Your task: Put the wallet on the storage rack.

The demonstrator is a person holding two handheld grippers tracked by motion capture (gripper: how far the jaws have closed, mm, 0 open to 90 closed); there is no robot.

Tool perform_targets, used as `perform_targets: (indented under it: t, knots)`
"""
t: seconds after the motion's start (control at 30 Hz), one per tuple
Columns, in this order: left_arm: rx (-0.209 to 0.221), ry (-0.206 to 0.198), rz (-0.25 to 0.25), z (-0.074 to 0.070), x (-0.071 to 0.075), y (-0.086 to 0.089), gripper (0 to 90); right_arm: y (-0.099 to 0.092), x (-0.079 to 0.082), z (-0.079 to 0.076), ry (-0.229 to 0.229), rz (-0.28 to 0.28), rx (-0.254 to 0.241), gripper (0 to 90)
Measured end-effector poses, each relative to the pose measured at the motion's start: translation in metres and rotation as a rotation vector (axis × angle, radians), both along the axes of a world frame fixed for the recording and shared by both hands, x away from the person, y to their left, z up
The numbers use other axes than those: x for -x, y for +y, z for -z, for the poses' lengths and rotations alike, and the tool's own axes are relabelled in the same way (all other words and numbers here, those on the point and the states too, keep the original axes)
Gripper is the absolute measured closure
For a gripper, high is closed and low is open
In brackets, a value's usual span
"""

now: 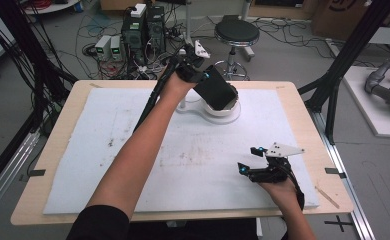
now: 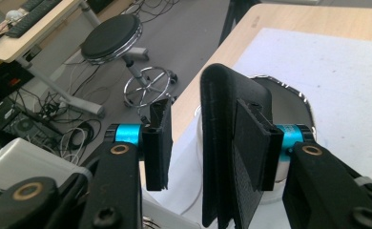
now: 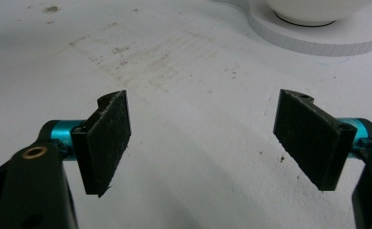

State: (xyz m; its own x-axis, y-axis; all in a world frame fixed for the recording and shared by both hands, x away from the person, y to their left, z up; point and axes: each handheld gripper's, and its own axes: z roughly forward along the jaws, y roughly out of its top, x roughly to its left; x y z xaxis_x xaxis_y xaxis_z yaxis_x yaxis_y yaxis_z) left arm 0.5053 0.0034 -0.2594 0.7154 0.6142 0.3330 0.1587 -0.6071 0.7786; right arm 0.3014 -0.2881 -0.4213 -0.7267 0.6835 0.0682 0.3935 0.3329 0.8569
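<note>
White padding covered the table; at twelve o'clock a black pouch tilted over the white stand, between the left gripper's parted pads. Right gripper lay spread at four o'clock.

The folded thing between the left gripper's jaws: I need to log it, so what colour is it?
Black, with a stitched edge; the left gripper view shows it best.

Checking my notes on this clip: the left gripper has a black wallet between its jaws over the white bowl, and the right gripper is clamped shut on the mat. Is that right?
Not quite. The right gripper is not shut: the right gripper view shows its jaws wide apart with nothing between them, above the mat. The rest holds: the left gripper has the black wallet between its jaws over the white bowl.
</note>
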Motion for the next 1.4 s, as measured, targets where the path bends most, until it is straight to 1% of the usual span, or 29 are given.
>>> perform_targets:
  t: [0.2, 0.3, 0.43, 0.53, 0.77, 0.87, 0.9, 0.93, 1.0, 1.07, 1.1, 1.17, 1.3, 1.37, 1.4]
  knots:
    - [-0.054, -0.027, -0.042, 0.008, -0.005, -0.004, 61.0, -0.001, 0.0, 0.001, 0.002, -0.003, -0.004, 20.6]
    - [-0.081, -0.031, -0.054, 0.012, -0.008, -0.006, 61.0, -0.001, -0.001, 0.002, 0.007, -0.006, -0.006, 20.6]
    - [-0.095, -0.03, -0.065, 0.015, -0.01, -0.007, 61.1, -0.001, -0.002, 0.002, 0.01, -0.012, -0.005, 20.5]
    - [-0.103, -0.04, -0.08, 0.016, -0.012, -0.008, 61.1, 0.0, -0.002, 0.003, 0.008, -0.015, -0.002, 20.6]
    - [-0.132, -0.067, -0.096, 0.018, -0.009, -0.017, 61.1, 0.002, -0.001, 0.003, 0.012, -0.024, -0.005, 20.6]
    - [-0.139, -0.056, -0.102, 0.021, -0.01, -0.019, 61.6, 0.002, -0.001, 0.003, 0.012, -0.03, -0.004, 20.6]
    - [-0.147, -0.056, -0.111, 0.022, -0.01, -0.021, 61.7, 0.003, -0.001, 0.003, 0.009, -0.031, -0.004, 20.6]
    - [-0.161, -0.056, -0.139, 0.025, -0.012, -0.022, 61.8, 0.003, -0.001, 0.003, 0.006, -0.032, -0.005, 20.6]
    - [-0.159, -0.052, -0.15, 0.025, -0.013, -0.023, 62.2, 0.002, 0.0, 0.002, -0.003, -0.036, -0.006, 20.8]
    - [-0.164, -0.051, -0.148, 0.025, -0.014, -0.023, 62.2, 0.002, 0.0, 0.002, -0.001, -0.033, -0.007, 21.9]
    - [-0.157, -0.047, -0.146, 0.025, -0.014, -0.023, 62.3, 0.001, -0.001, 0.003, -0.003, -0.031, -0.006, 21.9]
    - [-0.157, -0.045, -0.143, 0.025, -0.014, -0.022, 62.1, 0.001, -0.001, 0.003, -0.003, -0.032, -0.008, 21.9]
    - [-0.127, -0.035, -0.115, 0.022, -0.009, -0.019, 58.6, 0.0, -0.001, 0.003, -0.002, -0.033, -0.009, 21.6]
    - [-0.124, -0.032, -0.115, 0.021, -0.008, -0.018, 56.9, 0.0, 0.0, 0.002, -0.002, -0.029, -0.009, 21.5]
    - [-0.11, -0.031, -0.105, 0.02, -0.005, -0.016, 56.4, 0.0, 0.0, 0.002, -0.009, -0.03, -0.008, 21.5]
